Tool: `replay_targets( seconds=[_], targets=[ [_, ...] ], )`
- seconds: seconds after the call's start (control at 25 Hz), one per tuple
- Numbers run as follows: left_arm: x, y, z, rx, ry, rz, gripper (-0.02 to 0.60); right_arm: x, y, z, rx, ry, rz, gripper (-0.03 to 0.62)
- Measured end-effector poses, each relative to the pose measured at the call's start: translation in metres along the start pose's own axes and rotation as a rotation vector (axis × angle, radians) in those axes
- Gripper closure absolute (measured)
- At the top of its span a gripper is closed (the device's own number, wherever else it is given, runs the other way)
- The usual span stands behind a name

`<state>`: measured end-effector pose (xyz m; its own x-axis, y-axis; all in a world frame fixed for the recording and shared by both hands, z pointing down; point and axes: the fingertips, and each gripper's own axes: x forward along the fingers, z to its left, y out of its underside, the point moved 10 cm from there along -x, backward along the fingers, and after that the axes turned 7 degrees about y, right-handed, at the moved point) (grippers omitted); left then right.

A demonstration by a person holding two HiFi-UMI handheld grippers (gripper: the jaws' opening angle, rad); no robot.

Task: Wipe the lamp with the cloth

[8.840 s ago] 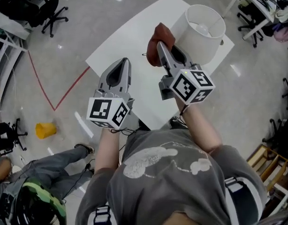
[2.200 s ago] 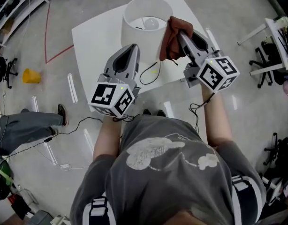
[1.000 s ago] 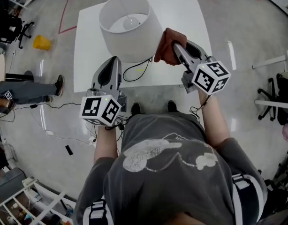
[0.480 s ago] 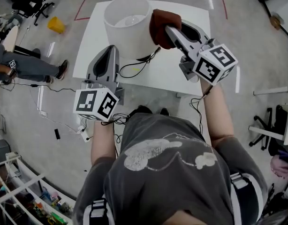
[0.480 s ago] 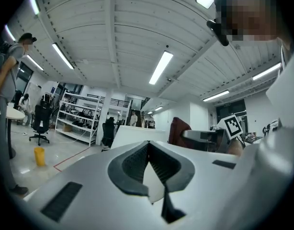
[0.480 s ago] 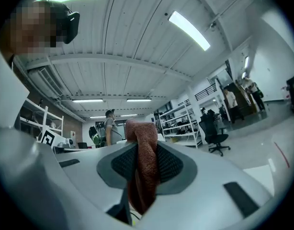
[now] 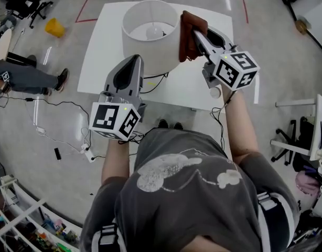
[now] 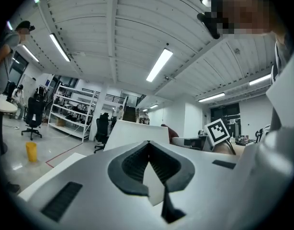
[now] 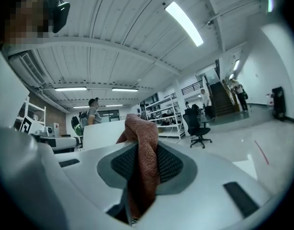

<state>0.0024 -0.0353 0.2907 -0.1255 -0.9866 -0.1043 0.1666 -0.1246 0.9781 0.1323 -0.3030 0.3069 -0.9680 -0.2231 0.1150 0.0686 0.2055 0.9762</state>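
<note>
The lamp's white shade [image 7: 150, 33] stands on the white table [image 7: 106, 35], its bulb visible inside. A reddish-brown cloth [image 7: 188, 33] hangs flat against the shade's right side, with my right gripper [image 7: 196, 37] shut on it. In the right gripper view the cloth [image 9: 142, 143] fills the jaws of the right gripper [image 9: 141, 150], and the shade [image 9: 101, 134] shows behind. My left gripper [image 7: 133, 62] sits just below the shade, near its lower left side, jaws together on nothing. The left gripper [image 8: 148, 143] faces the shade [image 8: 137, 133] in its own view, the cloth [image 8: 172, 132] peeking beside it.
The lamp's black cable [image 7: 153, 80] loops over the table's near edge. A yellow object [image 7: 55, 27] lies on the floor at left, near a person's legs [image 7: 30, 77]. Cords [image 7: 61, 135] trail on the floor; office chairs [image 7: 287, 140] stand at right.
The cloth has shifted along the shade's right side and now hangs flatter against it. My left gripper has come closer to the shade. The person has stepped round the table.
</note>
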Motion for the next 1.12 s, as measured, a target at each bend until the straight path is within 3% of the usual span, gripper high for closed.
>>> replay_targets(
  seconds=[0.2,0.4,0.84,1.12],
  targets=[
    [0.001,0.015,0.001,-0.05,-0.018,0.021,0.574,0.005,0.027,-0.017,0.059,0.024,0.06,0.503],
    [-0.002,0.031,-0.001,-0.068,-0.09,0.042,0.574,0.008,0.05,-0.037,0.088,-0.004,0.117,0.503],
    [0.003,0.051,-0.059,-0.061,-0.394,-0.003,0.574,0.021,0.074,-0.072,0.069,-0.257,0.244,0.503],
    [0.015,0.054,-0.113,-0.022,-0.507,-0.039,0.574,0.009,0.064,-0.091,0.025,-0.397,0.259,0.503]
  ],
)
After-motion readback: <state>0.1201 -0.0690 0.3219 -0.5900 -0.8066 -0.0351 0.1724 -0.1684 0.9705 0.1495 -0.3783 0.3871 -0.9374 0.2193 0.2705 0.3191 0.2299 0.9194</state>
